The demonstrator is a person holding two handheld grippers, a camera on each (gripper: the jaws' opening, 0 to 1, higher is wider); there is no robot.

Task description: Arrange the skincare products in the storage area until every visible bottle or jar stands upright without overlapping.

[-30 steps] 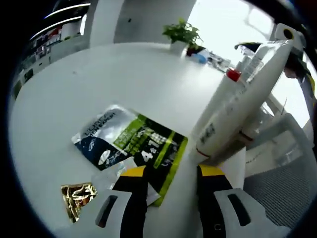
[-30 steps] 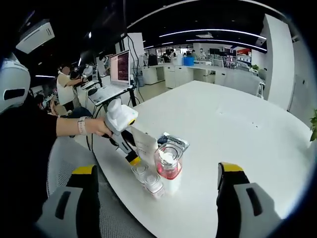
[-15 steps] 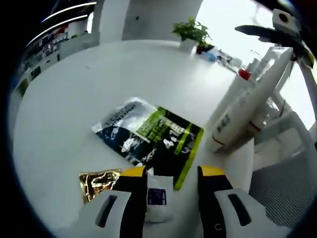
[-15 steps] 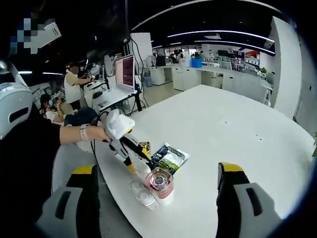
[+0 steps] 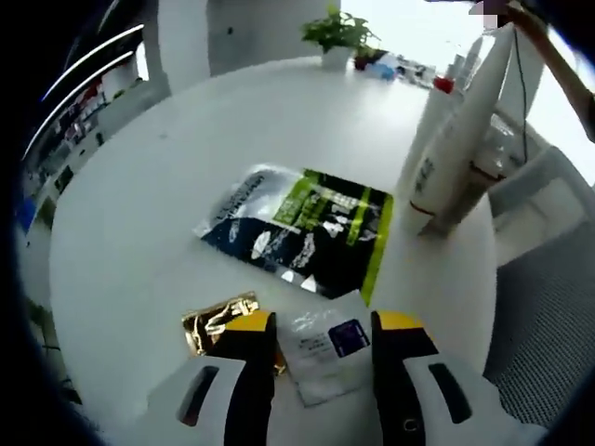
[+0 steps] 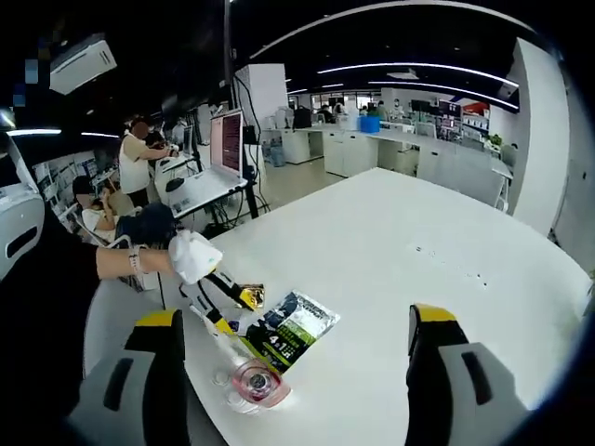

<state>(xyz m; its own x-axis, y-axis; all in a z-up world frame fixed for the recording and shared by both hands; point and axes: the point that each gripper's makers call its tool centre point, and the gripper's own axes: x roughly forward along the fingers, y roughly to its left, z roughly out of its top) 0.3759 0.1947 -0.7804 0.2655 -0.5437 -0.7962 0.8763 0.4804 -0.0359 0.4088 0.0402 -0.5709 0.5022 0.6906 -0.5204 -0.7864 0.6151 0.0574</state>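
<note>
On the round white table [image 5: 139, 214], near its edge, tall white skincare bottles [image 5: 456, 139] stand close together; from above, the right gripper view shows one's pink-red cap [image 6: 257, 381]. Beside them lies a flat dark-blue-and-green foil pouch [image 5: 302, 228], then a small clear sachet [image 5: 325, 348] and a gold foil sachet [image 5: 216, 321]. The left gripper [image 5: 321, 339] hovers with jaws parted, straddling the clear sachet. The right gripper [image 6: 293, 348] hangs spread and empty, high above.

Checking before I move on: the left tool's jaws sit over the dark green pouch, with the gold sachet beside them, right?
Not the pouch. In the left gripper view the left tool straddles the small clear sachet; the dark green pouch lies farther ahead. The gold sachet is beside the jaws.
</note>
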